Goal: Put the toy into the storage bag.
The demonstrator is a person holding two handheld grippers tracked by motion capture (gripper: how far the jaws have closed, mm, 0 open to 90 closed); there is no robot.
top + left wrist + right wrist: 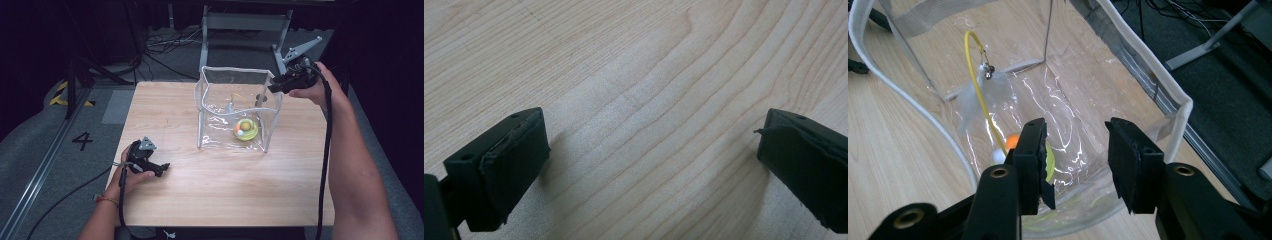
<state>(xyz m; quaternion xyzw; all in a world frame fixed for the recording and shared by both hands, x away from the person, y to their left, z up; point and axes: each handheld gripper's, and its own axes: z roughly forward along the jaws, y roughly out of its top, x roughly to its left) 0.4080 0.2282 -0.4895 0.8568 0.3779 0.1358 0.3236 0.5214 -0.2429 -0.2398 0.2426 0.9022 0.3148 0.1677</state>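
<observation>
A clear plastic box (237, 70) with a white rim stands on the wooden table (165, 115). Inside it lies a yellow-green round toy (246, 130) with an orange ball and a white ball. A yellow wire (974, 75) rises from the toy, with a small bell and a white feather on it. My right gripper (274, 86) hovers over the box's far right corner. Its jaws are open with nothing between them, and in the right gripper view (1075, 147) they point down into the box. My left gripper (152, 164) rests open near the table's left front; bare wood lies between its fingers (649, 150).
A grey metal stand (245, 22) and loose cables (165, 45) are on the floor behind the table. A "4" (82, 141) is marked on the floor at the left. Bare wood (225, 185) stretches in front of the box.
</observation>
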